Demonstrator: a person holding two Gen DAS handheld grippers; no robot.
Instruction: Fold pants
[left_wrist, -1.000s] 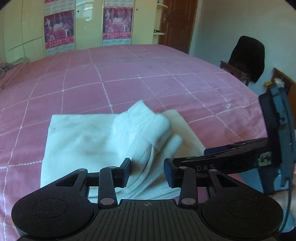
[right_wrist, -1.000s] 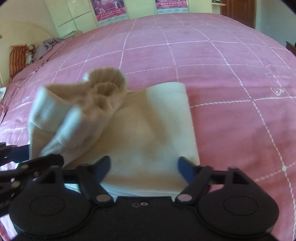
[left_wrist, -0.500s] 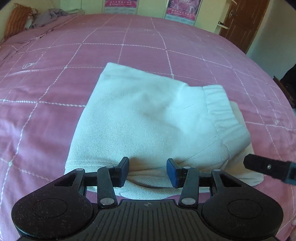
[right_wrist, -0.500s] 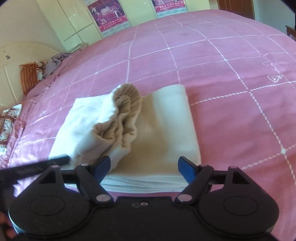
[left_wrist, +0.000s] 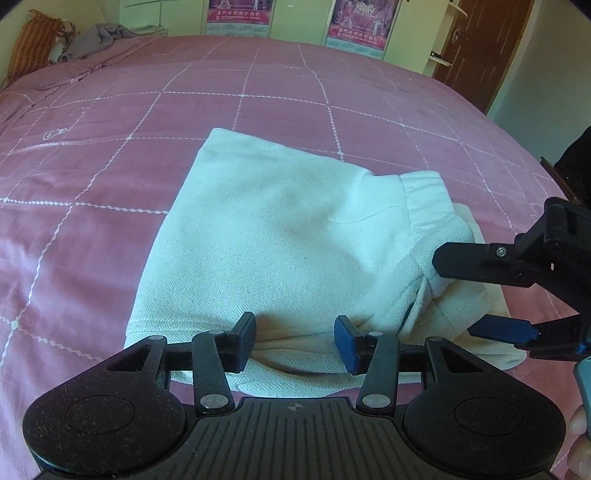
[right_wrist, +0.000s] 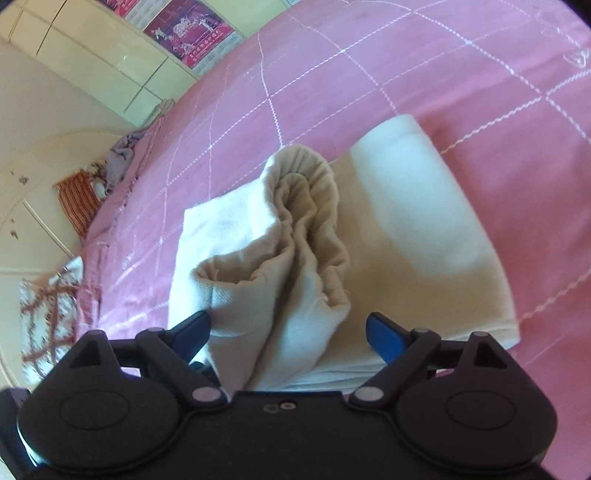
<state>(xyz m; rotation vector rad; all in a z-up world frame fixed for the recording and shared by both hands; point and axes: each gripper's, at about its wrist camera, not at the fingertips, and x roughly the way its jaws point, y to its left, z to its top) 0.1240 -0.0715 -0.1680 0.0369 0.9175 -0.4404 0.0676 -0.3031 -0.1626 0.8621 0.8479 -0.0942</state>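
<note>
Lying just ahead of both tongs on a pink checked bedspread (left_wrist: 110, 155), the white knit pants (left_wrist: 280, 236) sit as a nearly finished bundle, waistband (right_wrist: 314, 206) rumpled on top. The left tongs (left_wrist: 294, 341) have just been parting and pinch nothing; the right tongs (right_wrist: 288, 332), freshly widened, straddle the loose waistband. The cloth looks light, soft and floppy, best taken at the thick elastic band. Beyond, the posters (left_wrist: 364, 22) carry no readable writing.
</note>
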